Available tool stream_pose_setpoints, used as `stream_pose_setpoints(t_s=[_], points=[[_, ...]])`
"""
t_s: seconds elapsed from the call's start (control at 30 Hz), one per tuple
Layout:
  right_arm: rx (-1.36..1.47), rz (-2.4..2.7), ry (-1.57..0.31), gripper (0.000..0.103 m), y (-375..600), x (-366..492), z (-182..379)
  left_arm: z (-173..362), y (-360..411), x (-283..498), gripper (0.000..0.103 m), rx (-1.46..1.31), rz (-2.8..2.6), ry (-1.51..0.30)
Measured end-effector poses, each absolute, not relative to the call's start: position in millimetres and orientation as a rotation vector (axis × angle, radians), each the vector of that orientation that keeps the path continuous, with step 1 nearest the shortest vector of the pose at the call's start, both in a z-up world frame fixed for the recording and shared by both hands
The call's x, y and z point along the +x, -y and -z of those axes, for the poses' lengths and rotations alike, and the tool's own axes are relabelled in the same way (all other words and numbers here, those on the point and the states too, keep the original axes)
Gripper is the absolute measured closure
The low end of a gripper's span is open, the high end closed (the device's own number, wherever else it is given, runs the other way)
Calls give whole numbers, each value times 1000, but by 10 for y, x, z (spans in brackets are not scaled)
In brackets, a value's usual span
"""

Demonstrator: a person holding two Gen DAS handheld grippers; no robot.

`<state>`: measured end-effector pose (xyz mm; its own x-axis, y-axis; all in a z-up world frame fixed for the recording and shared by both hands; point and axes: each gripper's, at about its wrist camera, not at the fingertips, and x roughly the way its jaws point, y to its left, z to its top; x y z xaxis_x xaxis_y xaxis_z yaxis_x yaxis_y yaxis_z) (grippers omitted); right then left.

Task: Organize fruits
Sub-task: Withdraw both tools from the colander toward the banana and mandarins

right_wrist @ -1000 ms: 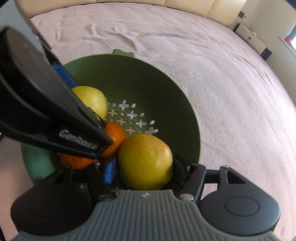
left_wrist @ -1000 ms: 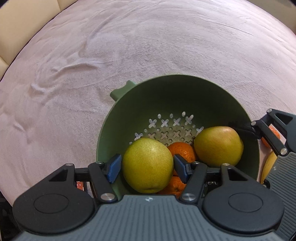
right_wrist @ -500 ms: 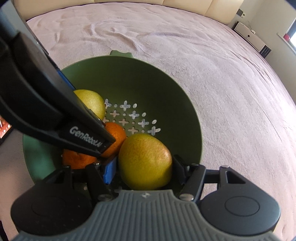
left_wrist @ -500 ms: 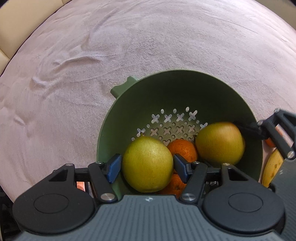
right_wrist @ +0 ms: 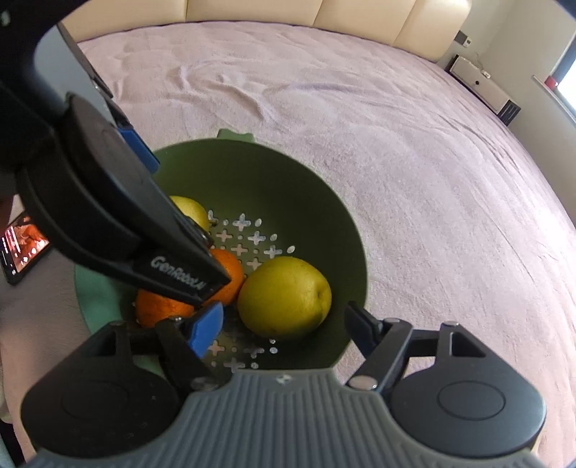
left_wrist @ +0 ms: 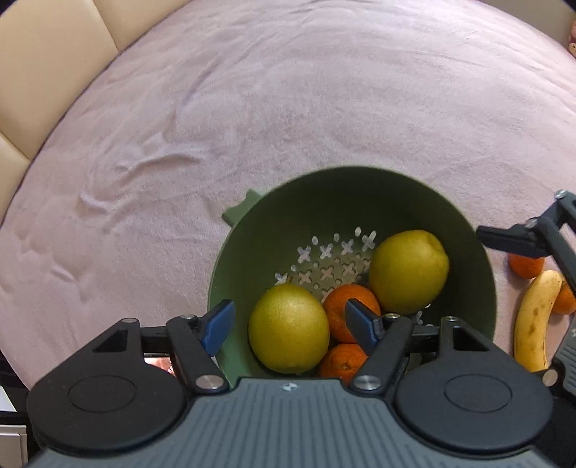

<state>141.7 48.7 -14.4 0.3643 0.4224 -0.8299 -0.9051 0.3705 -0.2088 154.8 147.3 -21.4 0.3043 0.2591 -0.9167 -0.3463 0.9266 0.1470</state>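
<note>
A green colander point(left_wrist: 464, 230) point(right_wrist: 324, 201) sits on the pink cloth. It holds two yellow-green pears point(left_wrist: 288, 327) point(left_wrist: 408, 271) and two oranges point(left_wrist: 354, 306) point(left_wrist: 340, 361). My left gripper point(left_wrist: 288, 324) is open above the colander's near rim, its blue pads clear of the near pear. My right gripper point(right_wrist: 280, 324) is open above the other pear point(right_wrist: 284, 297), which lies loose in the colander. The left gripper's body hides part of the far pear point(right_wrist: 189, 210) and the oranges point(right_wrist: 228, 273) in the right wrist view.
A banana point(left_wrist: 534, 324) and two oranges point(left_wrist: 525, 266) point(left_wrist: 565, 298) lie on the cloth right of the colander. A phone point(right_wrist: 21, 248) lies at the left edge. Beige cushions point(right_wrist: 360, 21) border the far side. A white cabinet point(right_wrist: 482, 84) stands at far right.
Both grippers opened, let go of their pears and pulled back and up. The pears now rest in the colander.
</note>
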Motion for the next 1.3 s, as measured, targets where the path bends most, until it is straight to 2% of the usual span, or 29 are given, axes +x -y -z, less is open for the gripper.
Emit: stream_pose_setpoints(t_s=[0.03, 0.33, 0.77, 1.3], points=[[-743, -956, -754, 23, -460, 1407, 119, 184, -1454, 1542, 21, -76, -399, -1185], [-603, -778, -733, 15, -32, 1375, -48, -30, -1199, 1479, 20, -42, -320, -1082], [-404, -393, -815, 13, 976, 1338, 78, -109, -525, 1395, 19, -73, -28, -979], [-135, -181, -877, 14, 1745, 1083, 219, 170, -74, 1212, 19, -198, 185, -934]])
